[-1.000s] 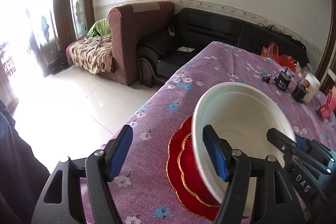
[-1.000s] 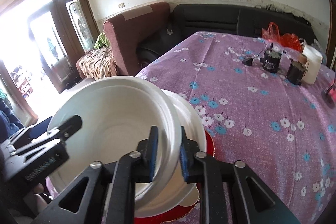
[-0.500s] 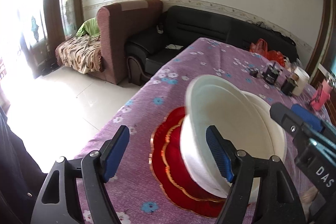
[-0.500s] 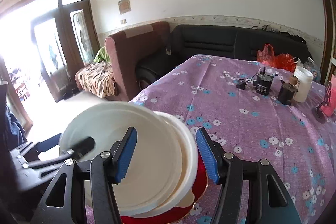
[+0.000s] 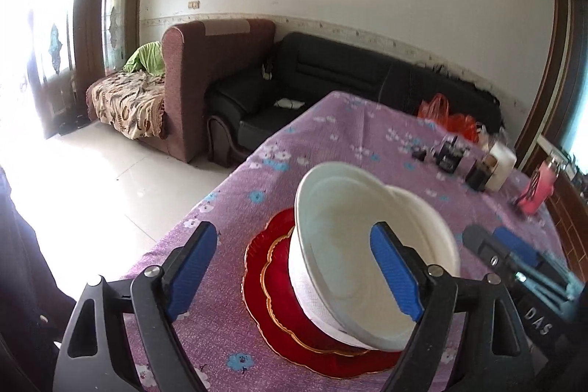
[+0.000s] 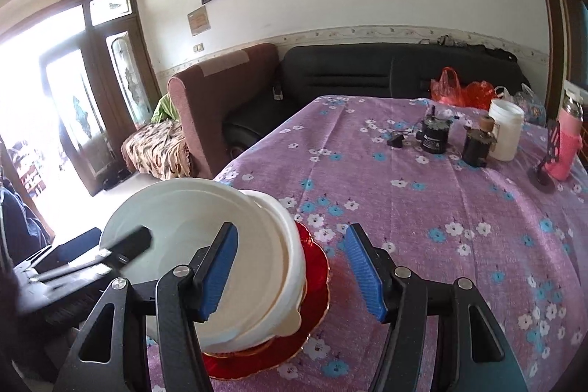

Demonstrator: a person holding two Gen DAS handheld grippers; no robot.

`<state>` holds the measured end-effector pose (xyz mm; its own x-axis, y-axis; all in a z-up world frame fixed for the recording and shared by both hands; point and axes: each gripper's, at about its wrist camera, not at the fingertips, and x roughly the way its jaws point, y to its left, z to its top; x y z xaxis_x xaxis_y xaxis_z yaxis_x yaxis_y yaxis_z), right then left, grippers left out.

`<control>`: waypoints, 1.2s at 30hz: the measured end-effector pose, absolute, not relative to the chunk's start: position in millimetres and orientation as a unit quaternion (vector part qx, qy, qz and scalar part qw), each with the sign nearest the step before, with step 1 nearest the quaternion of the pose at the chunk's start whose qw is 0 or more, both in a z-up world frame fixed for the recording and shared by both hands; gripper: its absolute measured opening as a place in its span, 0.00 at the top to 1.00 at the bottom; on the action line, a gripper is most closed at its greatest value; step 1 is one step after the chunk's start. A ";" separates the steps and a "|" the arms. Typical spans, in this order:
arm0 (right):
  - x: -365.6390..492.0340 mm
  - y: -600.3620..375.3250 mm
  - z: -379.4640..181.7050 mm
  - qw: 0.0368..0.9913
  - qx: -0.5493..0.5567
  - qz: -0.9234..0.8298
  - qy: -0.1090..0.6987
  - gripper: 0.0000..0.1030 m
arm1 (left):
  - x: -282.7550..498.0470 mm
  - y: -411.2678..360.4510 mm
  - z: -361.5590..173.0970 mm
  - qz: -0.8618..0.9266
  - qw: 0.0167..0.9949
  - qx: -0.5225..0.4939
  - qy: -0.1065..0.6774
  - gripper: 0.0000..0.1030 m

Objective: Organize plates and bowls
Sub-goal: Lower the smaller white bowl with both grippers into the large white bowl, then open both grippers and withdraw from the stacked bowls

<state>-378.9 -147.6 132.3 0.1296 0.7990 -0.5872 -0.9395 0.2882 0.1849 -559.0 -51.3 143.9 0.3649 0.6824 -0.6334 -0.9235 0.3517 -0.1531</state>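
While looking along the left wrist: left gripper [image 5: 294, 245] just opened wide, holding nothing, tilted white bowls [image 5: 330, 215] on red plates [image 5: 268, 281] close ahead, toward the right pad. From the right wrist: right gripper [image 6: 290, 234] likewise just opened, empty, bowls toward its left pad; only here, upper bowl plainly askew in the lower.
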 end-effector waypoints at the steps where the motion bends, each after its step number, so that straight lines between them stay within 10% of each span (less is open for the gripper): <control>1: -378.2 -151.2 132.0 0.744 -0.113 0.583 0.306 0.36 | -558.8 -55.1 146.5 0.514 0.787 -0.248 0.235 0.17; 36: -352.5 -248.6 111.4 0.772 -0.068 0.540 0.328 0.24 | -557.2 -80.9 171.0 0.579 0.752 -0.220 0.224 0.07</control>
<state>-352.5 -248.6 111.4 0.2020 0.7885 -0.5809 -0.8783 0.4083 0.2488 -557.2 -80.9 171.0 0.2296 0.7724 -0.5922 -0.9699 0.2326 -0.0726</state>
